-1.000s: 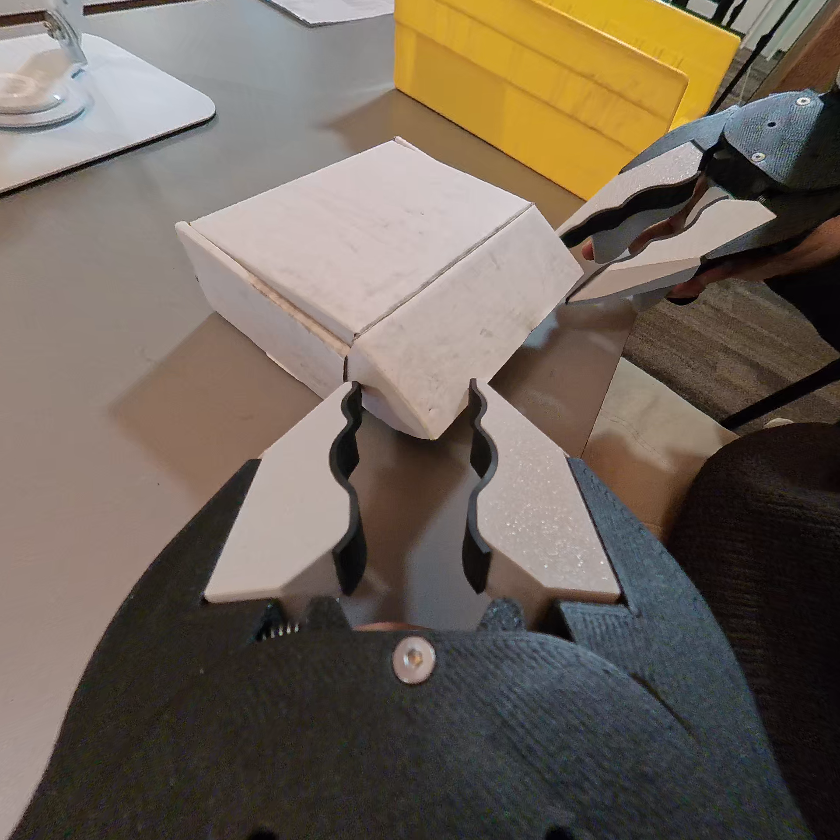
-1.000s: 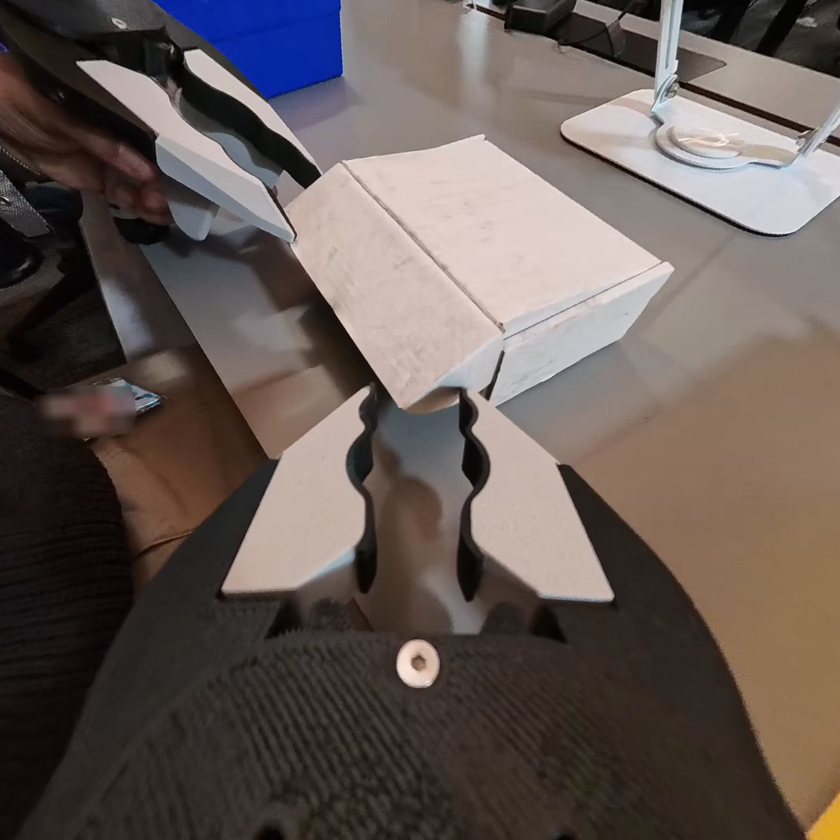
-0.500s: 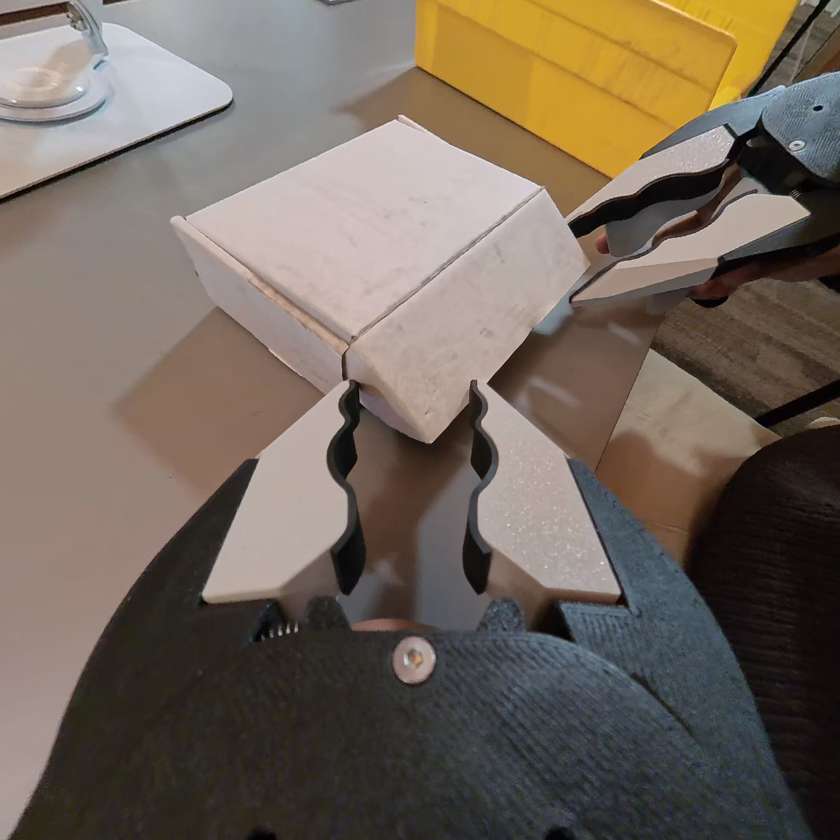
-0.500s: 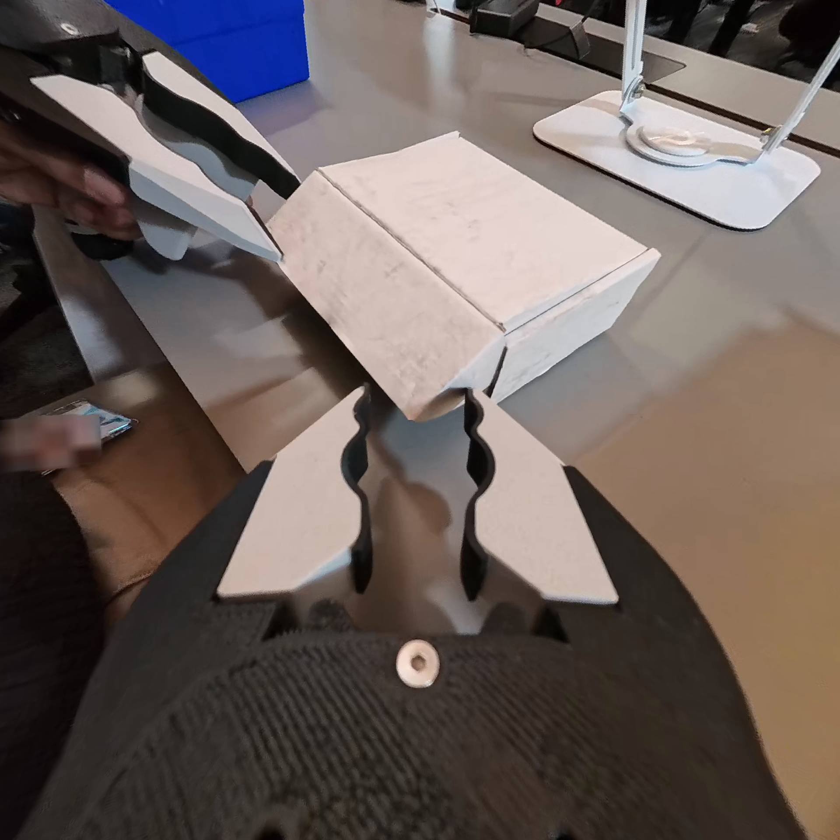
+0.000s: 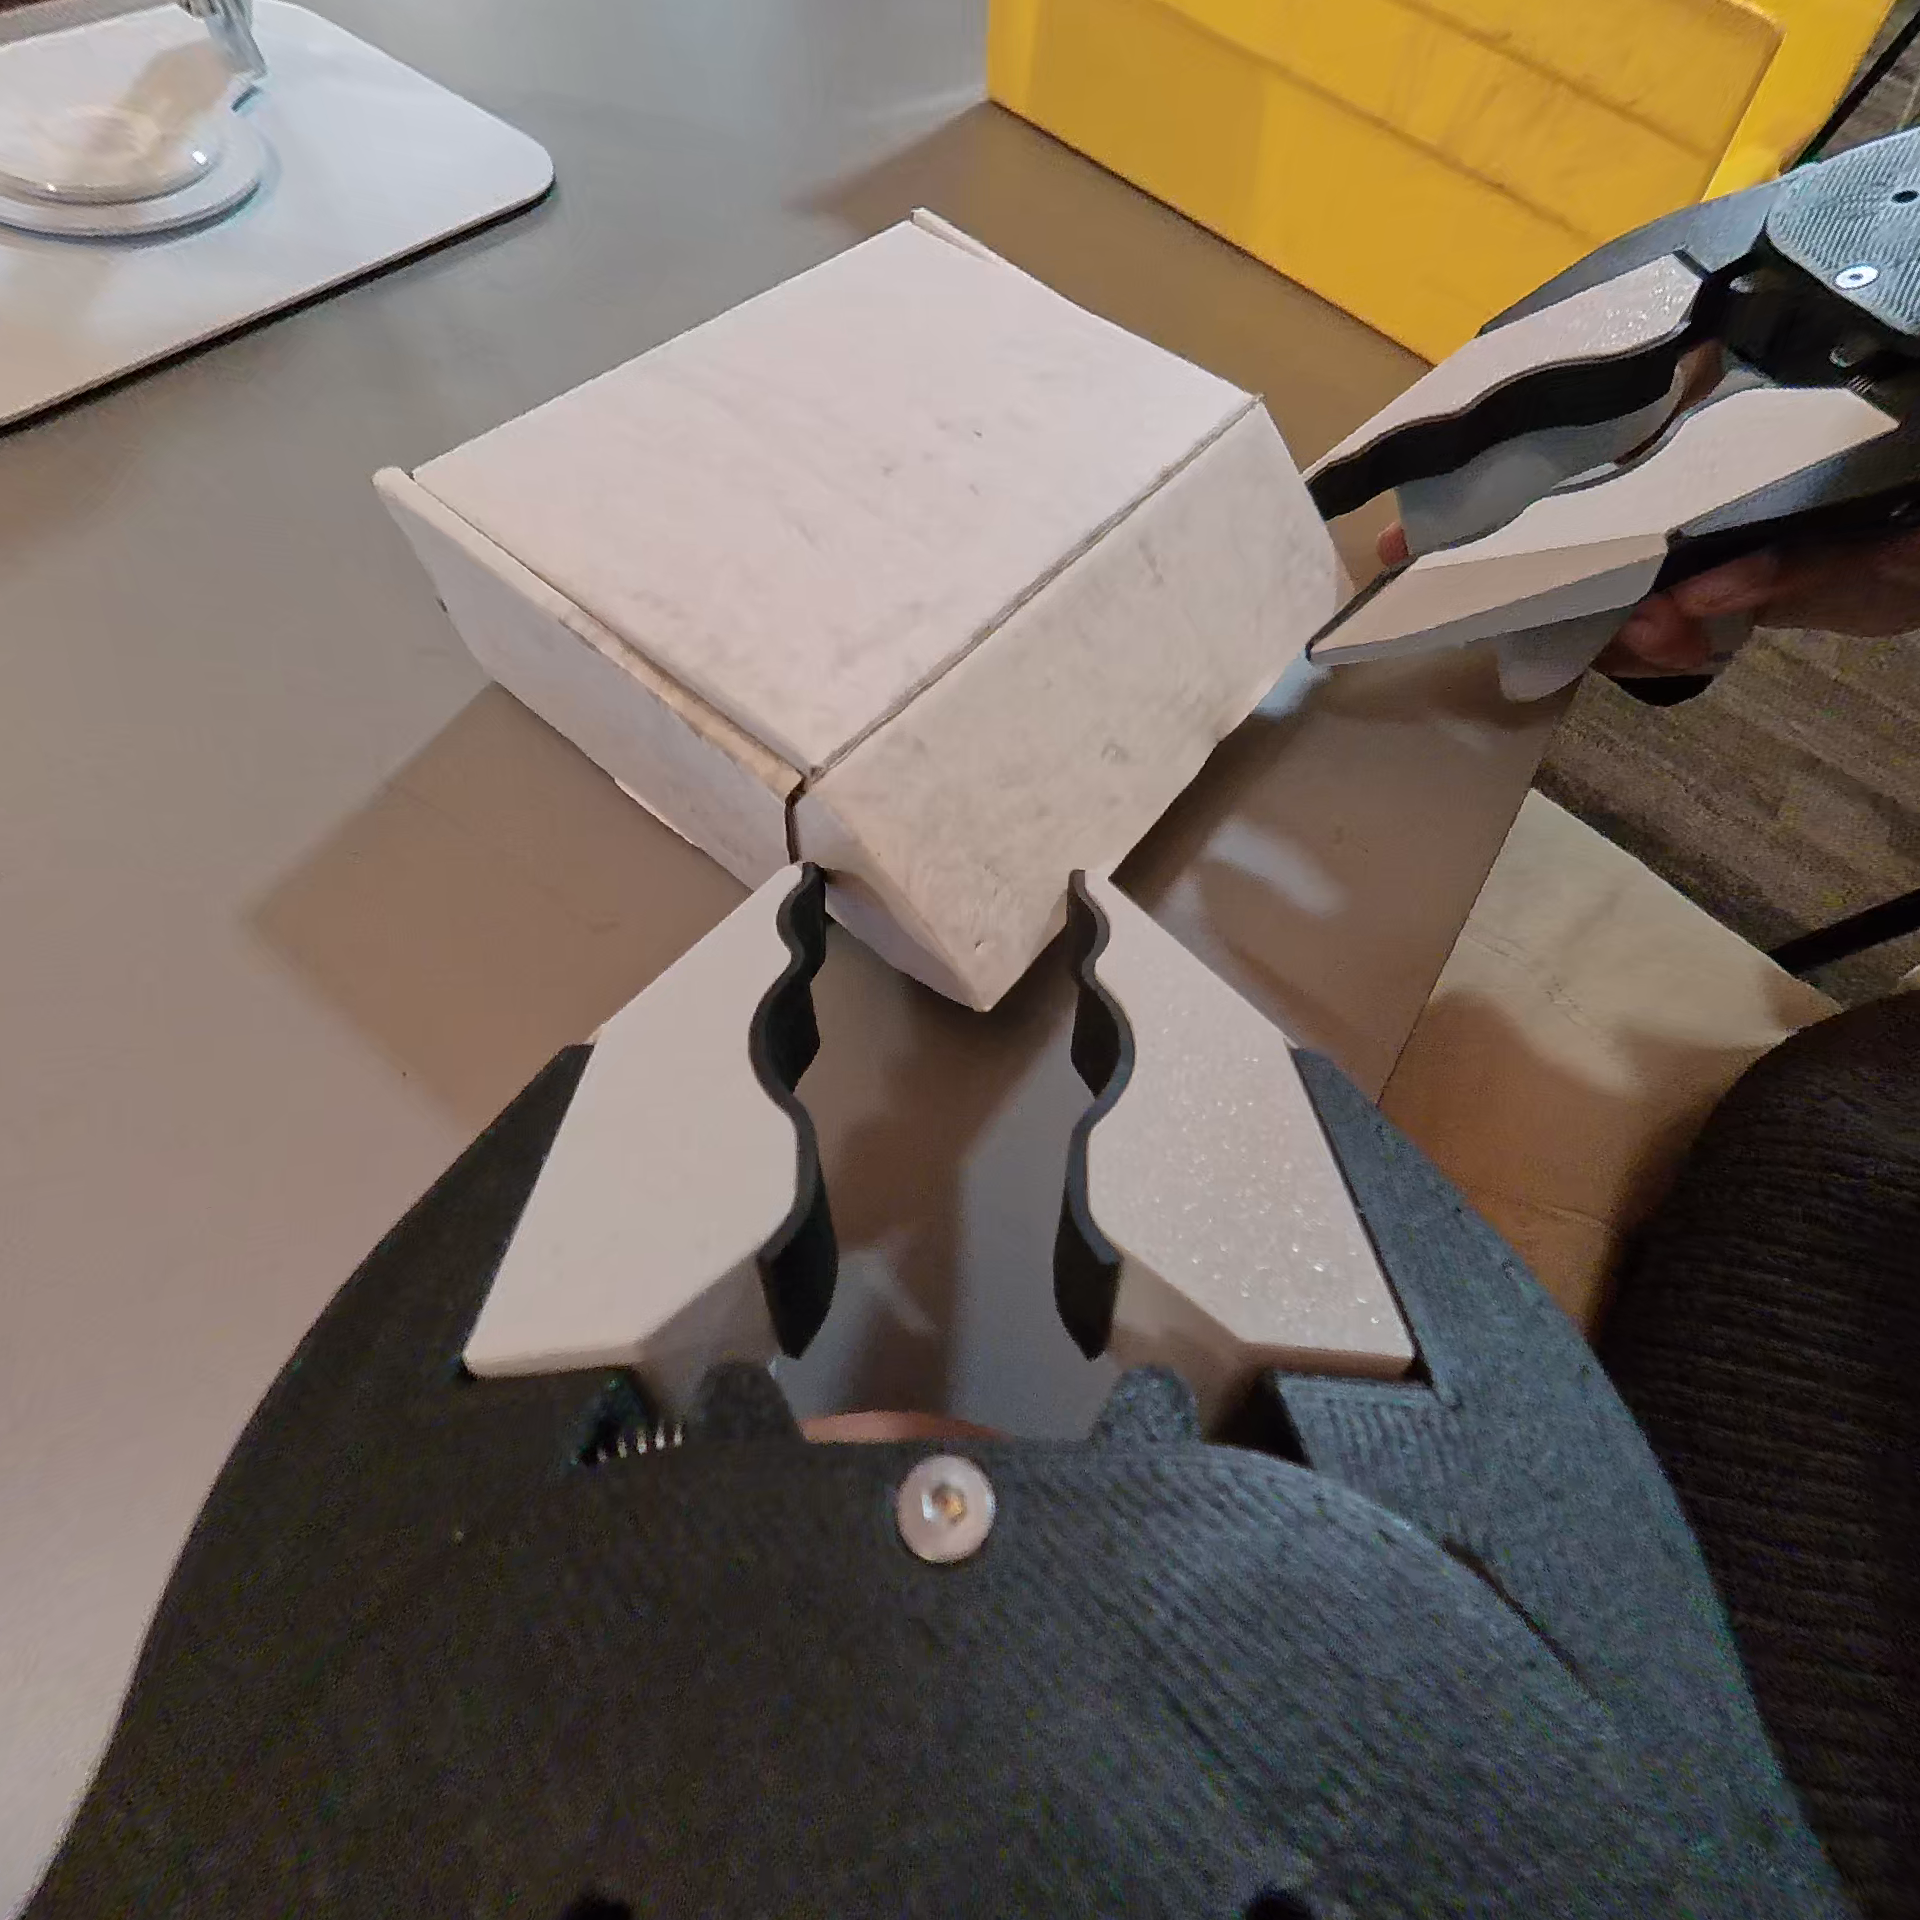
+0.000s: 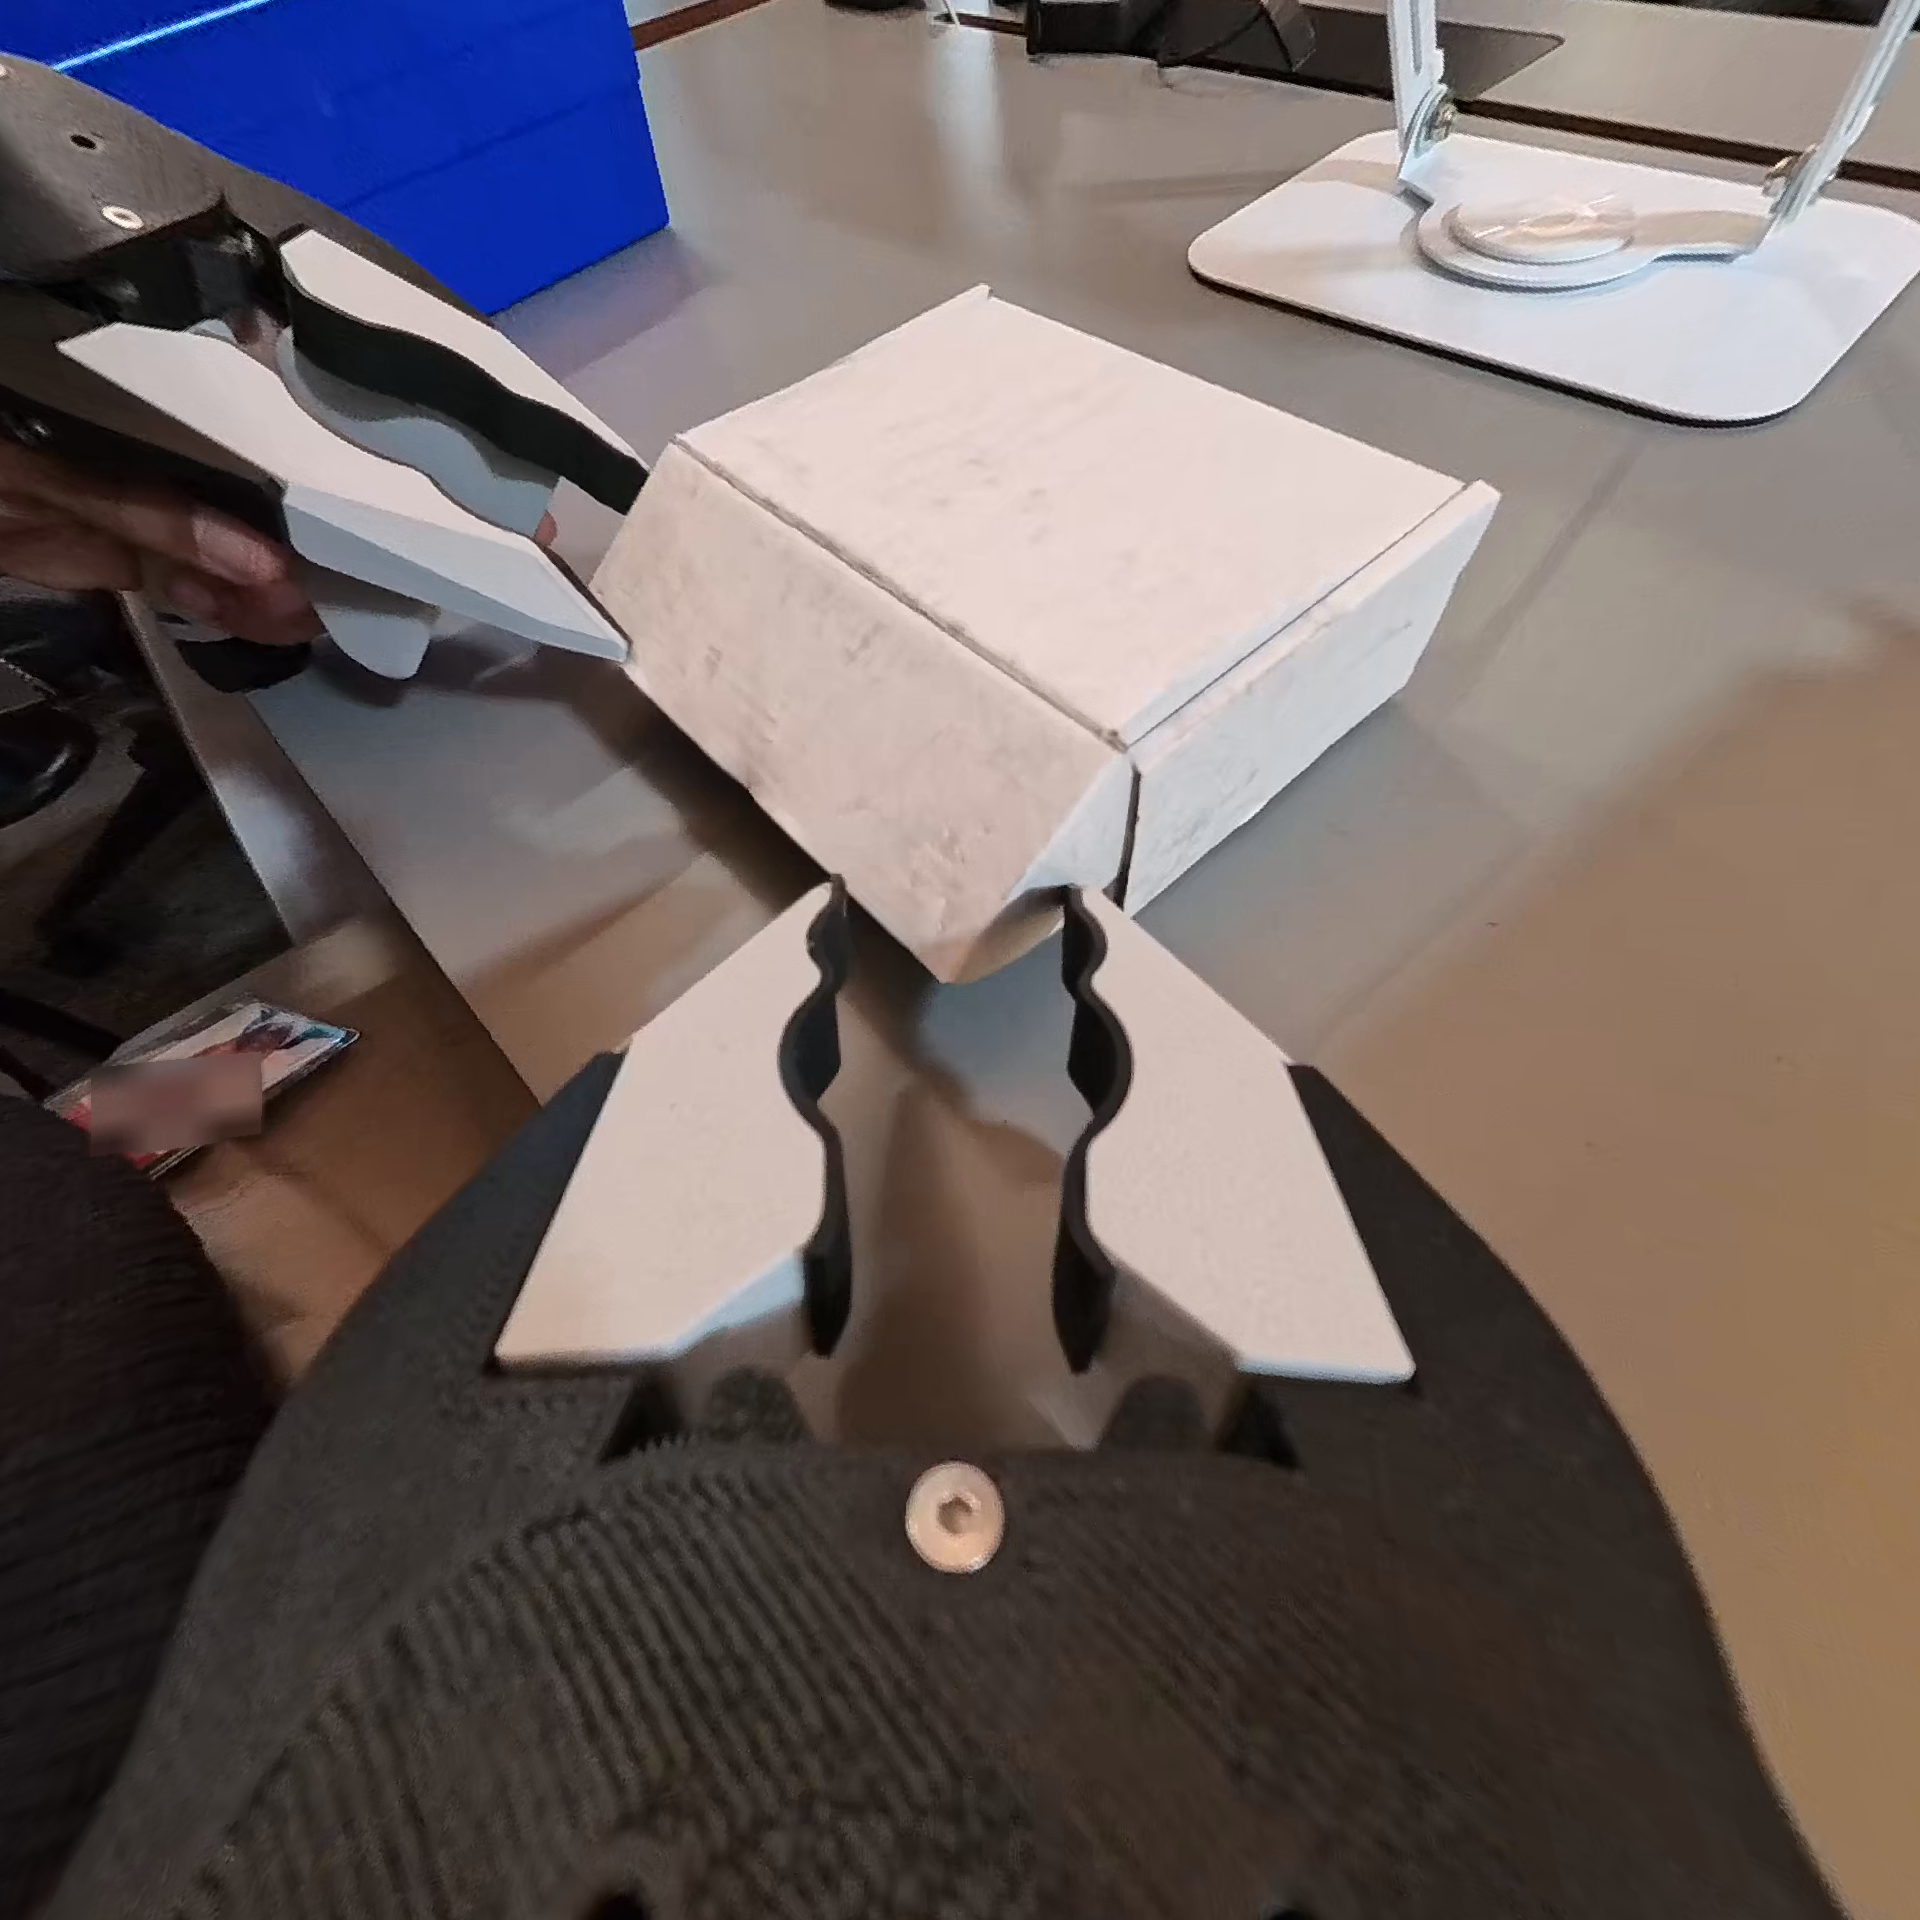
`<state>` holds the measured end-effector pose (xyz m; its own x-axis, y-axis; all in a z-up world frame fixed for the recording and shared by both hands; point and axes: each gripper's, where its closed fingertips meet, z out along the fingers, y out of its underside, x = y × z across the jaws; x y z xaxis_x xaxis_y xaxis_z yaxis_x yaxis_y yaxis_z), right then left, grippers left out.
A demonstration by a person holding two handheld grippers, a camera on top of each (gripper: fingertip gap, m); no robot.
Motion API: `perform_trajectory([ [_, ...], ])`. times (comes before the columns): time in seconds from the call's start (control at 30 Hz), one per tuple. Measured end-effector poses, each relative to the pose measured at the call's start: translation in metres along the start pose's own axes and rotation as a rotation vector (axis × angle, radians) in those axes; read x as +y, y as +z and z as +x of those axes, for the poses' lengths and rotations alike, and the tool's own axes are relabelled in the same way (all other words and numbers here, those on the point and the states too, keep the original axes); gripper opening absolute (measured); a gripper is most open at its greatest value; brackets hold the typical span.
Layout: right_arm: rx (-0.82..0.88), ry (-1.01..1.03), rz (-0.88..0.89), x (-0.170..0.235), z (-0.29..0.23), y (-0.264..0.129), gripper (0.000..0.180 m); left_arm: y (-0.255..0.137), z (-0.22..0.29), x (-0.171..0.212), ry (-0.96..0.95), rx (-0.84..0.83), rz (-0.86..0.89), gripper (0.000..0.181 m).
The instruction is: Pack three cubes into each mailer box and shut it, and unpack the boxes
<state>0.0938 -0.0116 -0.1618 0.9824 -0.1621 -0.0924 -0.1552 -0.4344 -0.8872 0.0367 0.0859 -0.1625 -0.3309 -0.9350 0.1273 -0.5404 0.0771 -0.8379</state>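
A white mailer box (image 5: 831,499) lies on the grey table (image 5: 208,935) with its lid down. Its front flap (image 5: 1070,707) slants outward and is not tucked in. My left gripper (image 5: 940,883) is open, and the flap's lower left corner sits between its fingertips. My right gripper (image 6: 951,894) is open in the same way at the flap's lower right corner (image 6: 956,935). Each gripper shows in the other's view, at the flap's far end: the right one (image 5: 1314,571) and the left one (image 6: 623,571). The box (image 6: 1039,499) hides what is inside it. No cubes are in view.
A yellow bin (image 5: 1351,135) stands behind the box on the right, and a blue bin (image 6: 395,135) on the left. A white stand base (image 6: 1558,270) sits at the back. The table's near edge (image 6: 312,831) runs just below the flap, above a brown surface holding a card (image 6: 208,1081). The white stand base (image 6: 1558,270) is about equally far from each gripper, around 35 centimetres.
Both grippers have edged a little closer to the flap's corners and stayed open. The flap now slants slightly steeper toward the box front. The box has stayed in place.
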Motion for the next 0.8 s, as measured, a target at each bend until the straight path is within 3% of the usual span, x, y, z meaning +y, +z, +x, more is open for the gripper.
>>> perform_trajectory([
  [0.27,-0.043,0.004,0.031,-0.006,0.003,-0.011,0.065,-0.007,-0.005,0.001,-0.017,0.019,0.012,0.048],
  [0.4,-0.050,0.074,0.095,-0.019,0.012,-0.013,0.065,-0.007,-0.008,-0.005,-0.055,0.018,0.049,0.055],
  [0.53,-0.124,0.147,0.022,-0.015,0.012,-0.003,0.065,0.001,-0.010,-0.002,-0.054,0.003,0.003,0.070],
  [0.7,-0.114,0.082,0.001,-0.017,0.017,0.005,0.056,0.011,-0.011,-0.003,-0.092,0.038,-0.027,0.073],
  [0.8,-0.122,0.034,-0.066,-0.010,0.014,0.013,0.062,0.014,-0.008,0.000,-0.106,0.073,-0.050,0.068],
])
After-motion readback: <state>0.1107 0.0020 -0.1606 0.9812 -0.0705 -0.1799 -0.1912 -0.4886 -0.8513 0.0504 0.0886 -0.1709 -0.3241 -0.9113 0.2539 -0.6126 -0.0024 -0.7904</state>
